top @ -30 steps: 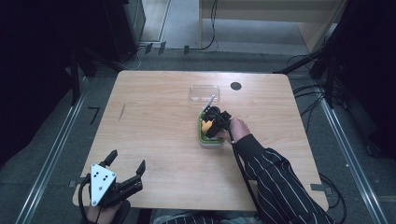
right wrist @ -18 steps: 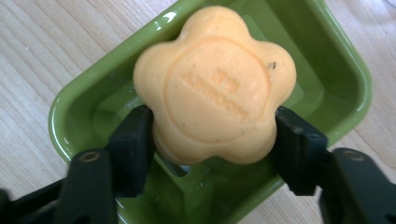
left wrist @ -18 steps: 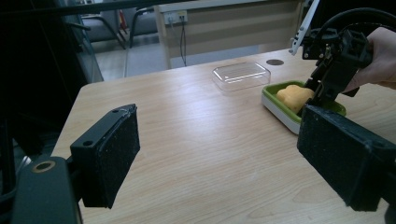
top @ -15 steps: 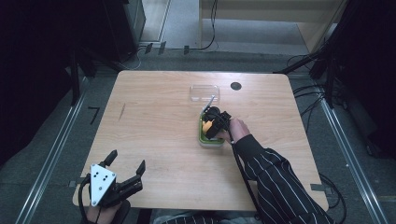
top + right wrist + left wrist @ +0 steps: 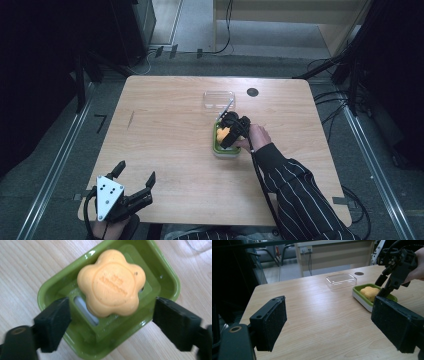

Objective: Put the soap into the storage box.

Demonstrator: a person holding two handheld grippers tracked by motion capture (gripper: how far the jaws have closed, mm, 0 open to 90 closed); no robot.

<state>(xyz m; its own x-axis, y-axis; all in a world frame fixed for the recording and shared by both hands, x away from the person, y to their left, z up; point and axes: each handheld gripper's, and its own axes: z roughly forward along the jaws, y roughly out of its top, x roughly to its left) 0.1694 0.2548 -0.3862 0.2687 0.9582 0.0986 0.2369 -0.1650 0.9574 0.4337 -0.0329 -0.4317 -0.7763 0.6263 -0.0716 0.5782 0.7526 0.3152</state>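
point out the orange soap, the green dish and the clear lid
orange soap (image 5: 111, 282), right gripper view, middle of its stamped top
green dish (image 5: 172, 277), right gripper view, its rim
clear lid (image 5: 341, 280), left gripper view, middle of its flat top

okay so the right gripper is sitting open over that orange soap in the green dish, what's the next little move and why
Probably lower the right gripper a little and close on the flower-shaped orange soap. Its jaws stand open on either side of the soap, which lies loose in the green dish, and do not touch it. The clear lid lies apart on the table, so nothing blocks the way.
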